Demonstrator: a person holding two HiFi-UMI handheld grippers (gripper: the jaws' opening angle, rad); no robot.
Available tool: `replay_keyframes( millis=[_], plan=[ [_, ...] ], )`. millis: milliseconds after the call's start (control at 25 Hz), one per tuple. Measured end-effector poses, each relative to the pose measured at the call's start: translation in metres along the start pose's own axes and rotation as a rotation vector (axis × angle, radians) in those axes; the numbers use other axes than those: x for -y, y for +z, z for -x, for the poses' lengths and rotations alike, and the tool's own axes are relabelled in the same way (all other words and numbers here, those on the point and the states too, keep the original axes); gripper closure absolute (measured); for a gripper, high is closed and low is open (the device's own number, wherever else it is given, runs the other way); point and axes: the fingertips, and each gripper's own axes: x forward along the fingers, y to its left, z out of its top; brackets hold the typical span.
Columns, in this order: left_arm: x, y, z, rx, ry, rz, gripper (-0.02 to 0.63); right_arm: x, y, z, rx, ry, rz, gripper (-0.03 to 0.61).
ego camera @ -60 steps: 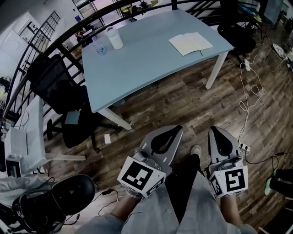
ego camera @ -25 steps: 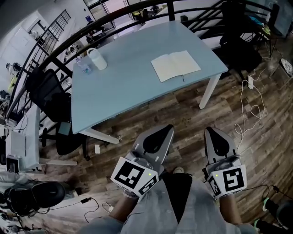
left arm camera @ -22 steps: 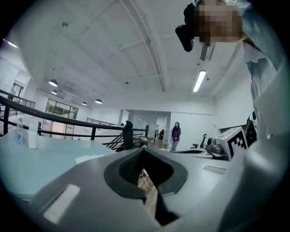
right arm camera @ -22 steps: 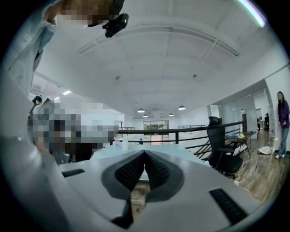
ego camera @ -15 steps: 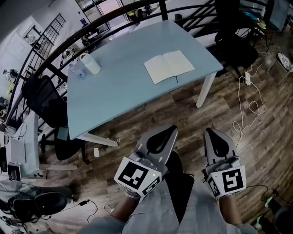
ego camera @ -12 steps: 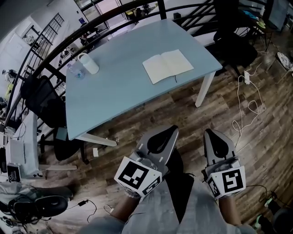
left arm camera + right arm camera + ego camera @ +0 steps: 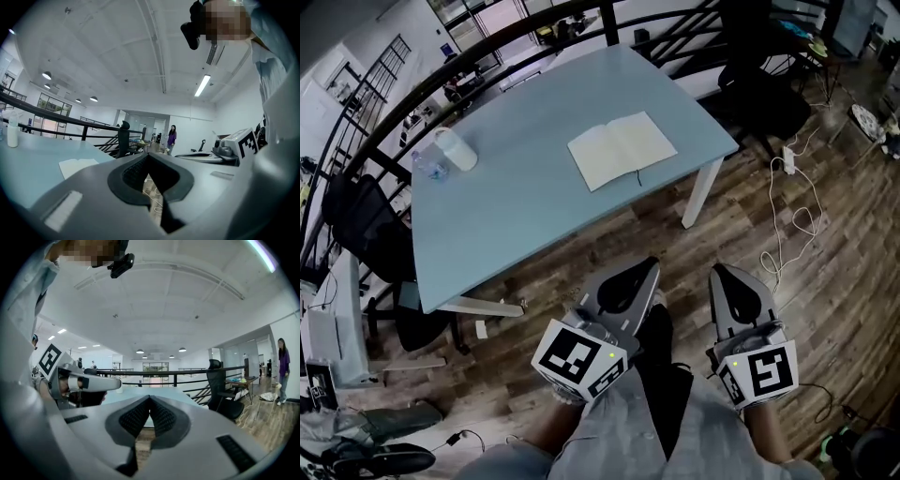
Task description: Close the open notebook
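Pale-blue desk point(image 7: 511, 202) ahead, open notebook point(image 7: 622, 149) flat near its right-hand end. Left tool point(image 7: 645, 267) and right tool point(image 7: 719, 272) are pressed together, empty, well short of the desk. Approach step, I'd say; next, reach in and flip one cover over.

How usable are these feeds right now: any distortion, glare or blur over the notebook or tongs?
Head view: heavy fisheye curving the table edges, yet the notebook is sharp and evenly lit. Left gripper view: dark round vignette, left tongs fill the lower frame, notebook a pale sliver. Right gripper view: same vignette, right tongs likewise, no glare on them.
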Motion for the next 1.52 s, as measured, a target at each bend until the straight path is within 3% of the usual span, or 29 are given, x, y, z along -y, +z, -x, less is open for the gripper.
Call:
replay_keyframes(
  millis=[720, 1520],
  plan=[
    [-0.085, 0.041, -0.118, 0.002, -0.014, -0.003, 0.611, 0.078, 0.029, -0.125, -0.015, 0.03, -0.001, 0.578],
    [-0.195, 0.051, -0.147, 0.033, 0.178, 0.034, 0.611, 0.097, 0.041, -0.239, -0.011, 0.18, 0.031, 0.578]
  ],
)
